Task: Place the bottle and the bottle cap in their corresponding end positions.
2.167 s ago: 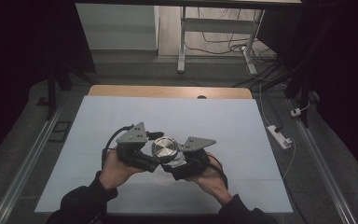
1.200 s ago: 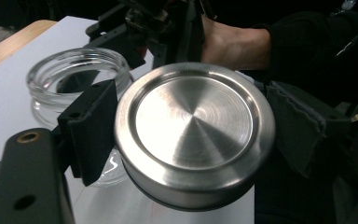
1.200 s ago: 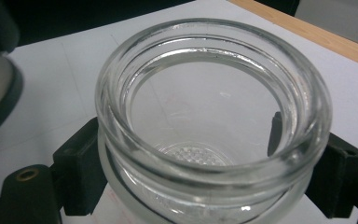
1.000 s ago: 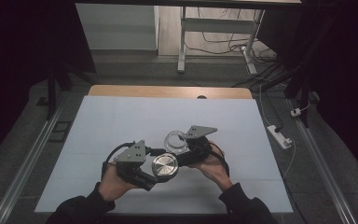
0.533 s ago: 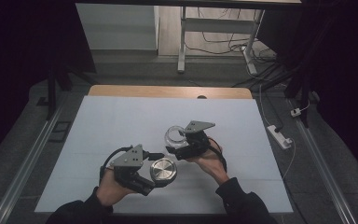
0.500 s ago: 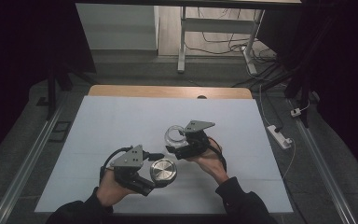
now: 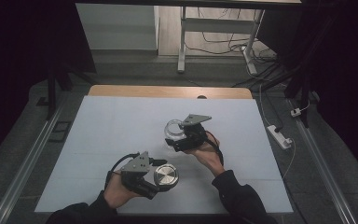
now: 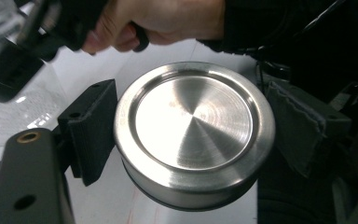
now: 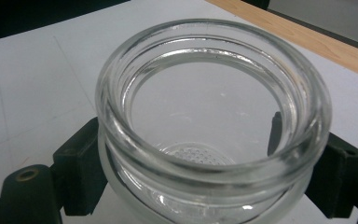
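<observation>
A: What have the two grippers got hold of?

B: The left gripper (image 7: 161, 179) has its jaws closed onto a round steel lid (image 8: 193, 133), pads pressed against the rim on both sides. The right gripper (image 7: 175, 140) has its jaws clamped round a clear glass jar (image 9: 212, 121) just under its thick lip.

A: And where are they?

B: In the high view the lid (image 7: 166, 175) is near the front of the white surface (image 7: 102, 126), left of centre. The jar (image 7: 173, 129) is farther back and to the right, its open mouth up. The two are apart.

A: How will they handle?

B: The jar looks heavy for its size, rigid, smooth and breakable, so I'd judge the neck below the lip the safest hold: the lip stops it sliding down. The lid is stiff, light and slick; only the rim gives the pads any purchase.

A: What changed over the last couple of seconds?

B: Both grippers were together at mid-surface, lid on jar. Since then the left has drawn the lid back toward the person while the right carried the jar away
</observation>
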`<action>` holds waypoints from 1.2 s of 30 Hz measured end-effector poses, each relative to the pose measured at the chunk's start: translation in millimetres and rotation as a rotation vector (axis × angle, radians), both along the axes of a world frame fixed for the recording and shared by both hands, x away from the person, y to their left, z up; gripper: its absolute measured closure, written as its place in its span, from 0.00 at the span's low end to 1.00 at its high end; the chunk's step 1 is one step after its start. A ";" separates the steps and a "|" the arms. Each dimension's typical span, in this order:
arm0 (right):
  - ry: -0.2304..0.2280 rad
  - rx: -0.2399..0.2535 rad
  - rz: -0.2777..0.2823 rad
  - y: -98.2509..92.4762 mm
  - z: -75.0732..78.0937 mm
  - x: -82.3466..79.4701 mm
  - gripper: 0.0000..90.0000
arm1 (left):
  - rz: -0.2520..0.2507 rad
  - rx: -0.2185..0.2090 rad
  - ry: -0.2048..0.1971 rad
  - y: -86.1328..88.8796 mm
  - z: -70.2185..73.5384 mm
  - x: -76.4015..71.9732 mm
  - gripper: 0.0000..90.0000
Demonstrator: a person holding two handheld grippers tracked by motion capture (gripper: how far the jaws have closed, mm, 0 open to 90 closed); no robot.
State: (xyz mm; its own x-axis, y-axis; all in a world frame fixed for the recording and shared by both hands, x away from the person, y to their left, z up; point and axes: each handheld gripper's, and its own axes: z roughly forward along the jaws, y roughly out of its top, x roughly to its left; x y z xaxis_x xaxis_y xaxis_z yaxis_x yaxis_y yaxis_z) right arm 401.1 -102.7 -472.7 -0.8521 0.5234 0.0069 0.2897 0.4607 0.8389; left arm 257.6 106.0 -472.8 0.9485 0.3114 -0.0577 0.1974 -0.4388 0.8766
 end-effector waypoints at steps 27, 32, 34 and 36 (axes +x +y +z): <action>0.005 -0.038 -0.067 22.0 -25.7 38.3 0.17 | 0.141 0.113 -0.031 -26.0 -58.9 45.3 0.23; -0.002 -0.033 -0.087 23.8 -27.8 44.2 0.17 | 0.169 0.127 -0.032 -28.4 -63.5 53.3 0.23; -0.006 -0.026 -0.096 24.1 -28.6 46.9 0.17 | 0.179 0.140 -0.019 -30.5 -66.0 55.9 0.23; -0.007 -0.022 -0.104 23.7 -30.0 49.8 0.17 | 0.179 0.161 -0.020 -32.5 -65.9 56.2 0.23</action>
